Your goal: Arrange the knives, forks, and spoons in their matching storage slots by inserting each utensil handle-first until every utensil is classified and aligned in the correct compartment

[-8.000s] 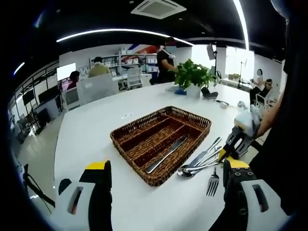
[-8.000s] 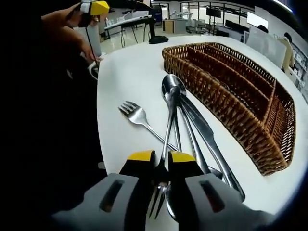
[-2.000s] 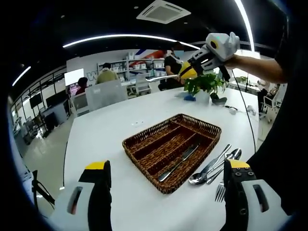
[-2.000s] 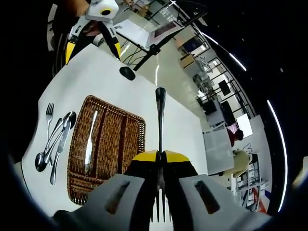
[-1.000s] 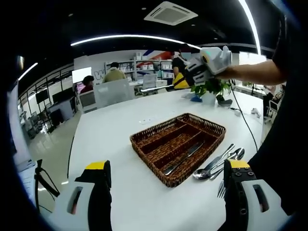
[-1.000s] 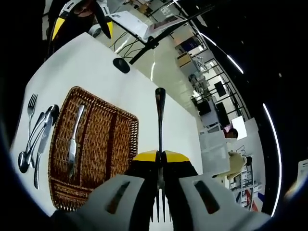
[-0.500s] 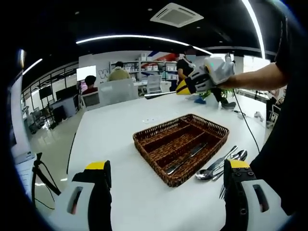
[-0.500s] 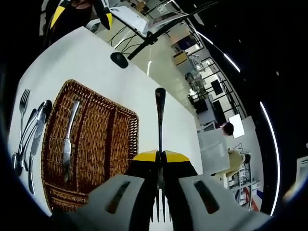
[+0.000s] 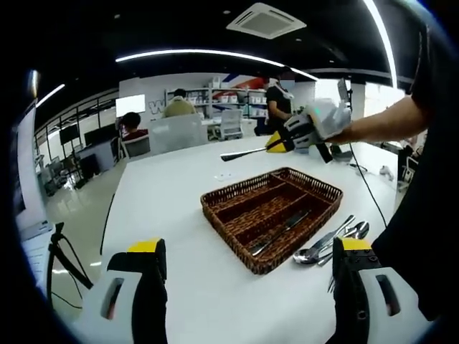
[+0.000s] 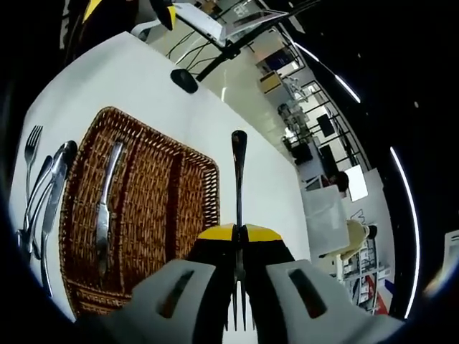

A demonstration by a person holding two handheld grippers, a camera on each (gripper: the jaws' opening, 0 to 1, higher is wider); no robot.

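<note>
A brown wicker basket (image 9: 231, 198) with long slots sits on the white table (image 9: 165, 215); one knife (image 9: 278, 233) lies in the slot nearest the loose cutlery (image 9: 331, 242). My left gripper (image 9: 251, 246) is open and low over the table's near edge, holding nothing. My right gripper (image 9: 281, 143) hovers above the basket's far side, shut on a fork (image 9: 244, 153) whose handle points away from it. In the right gripper view the fork (image 10: 238, 172) is pinched near its tines by the right gripper (image 10: 239, 231), handle over the basket's edge (image 10: 208, 172). The knife (image 10: 105, 208) and a loose fork (image 10: 29, 154) lie below.
Spoons and a knife (image 10: 49, 193) lie side by side on the table beside the basket. A dark oval object (image 10: 184, 80) sits near the table's far edge. People sit at desks (image 9: 172, 129) in the background. A cable (image 9: 369, 193) runs past the table's right side.
My right gripper, still shut on the fork, has sunk a little toward the basket, which looks larger in its view. The left gripper stays open in place.
</note>
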